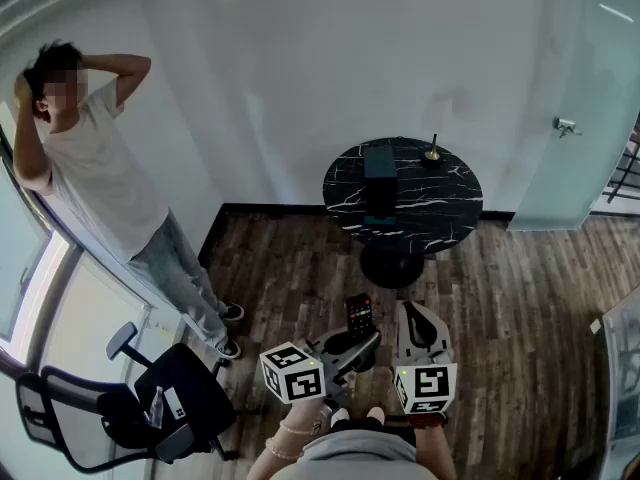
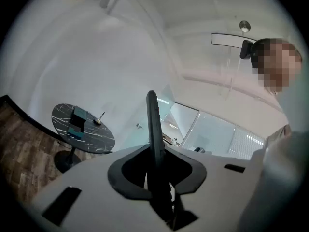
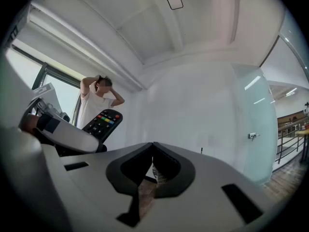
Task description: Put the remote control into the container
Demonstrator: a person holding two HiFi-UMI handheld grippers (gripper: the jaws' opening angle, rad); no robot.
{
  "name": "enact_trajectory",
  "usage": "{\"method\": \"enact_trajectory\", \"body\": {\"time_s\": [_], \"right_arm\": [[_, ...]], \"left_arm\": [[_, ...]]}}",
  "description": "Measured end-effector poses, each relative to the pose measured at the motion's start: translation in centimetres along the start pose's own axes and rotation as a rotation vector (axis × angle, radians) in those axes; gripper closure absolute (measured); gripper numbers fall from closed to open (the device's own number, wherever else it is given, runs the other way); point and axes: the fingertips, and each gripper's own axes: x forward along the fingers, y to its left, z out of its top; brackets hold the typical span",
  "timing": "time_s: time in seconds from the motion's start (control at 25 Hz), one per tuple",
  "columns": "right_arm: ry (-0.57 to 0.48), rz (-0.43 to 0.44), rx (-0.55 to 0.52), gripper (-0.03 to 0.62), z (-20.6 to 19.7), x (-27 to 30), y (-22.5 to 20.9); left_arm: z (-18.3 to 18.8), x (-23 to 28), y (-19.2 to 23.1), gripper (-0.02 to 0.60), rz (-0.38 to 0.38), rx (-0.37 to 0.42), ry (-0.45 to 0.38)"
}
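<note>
Head view, left to right: person (image 1: 95,168) standing with hands on head, black office chair (image 1: 150,408) below. My left claw (image 1: 362,340) is clamped on the remote (image 1: 359,316). The remote sits edge-on between the jaws, out over the wood floor (image 1: 520,298) and well short of the round table (image 1: 440,208). Right claw (image 1: 412,308) is just beside it, jaws closed tip to tip with nothing in them. The black marble table carries the dark container (image 1: 380,168) near its centre, well apart from the remote. Small brass item (image 1: 434,153) by the far rim; too small for me to identify. Glass door (image 1: 590,118) far right.
</note>
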Motion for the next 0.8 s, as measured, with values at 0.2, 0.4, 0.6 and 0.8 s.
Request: {"method": "enact_trajectory", "body": {"time_s": [0.2, 0.4, 0.6, 0.8], "right_arm": [[-0.012, -0.007, 0.002, 0.582, 0.0, -0.2, -0.6], [-0.02, -0.007, 0.015, 0.582, -0.2, -0.6, -1.3], [-0.023, 0.0, 0.02, 0.582, -0.3, -0.8, -2.2], [-0.02, 0.014, 0.023, 0.582, -0.7, -1.0, -3.3]], "left_arm": [[-0.3, 0.3, 0.0, 0.505, 0.006, 0.003, 0.004], [-0.5, 0.7, -0.1, 0.505, 0.009, 0.002, 0.001], [-0.8, 1.8, -0.5, 0.505, 0.008, 0.006, 0.001], [-1.2, 3.0, -0.6, 0.506, 0.015, 0.003, 0.0]]}}
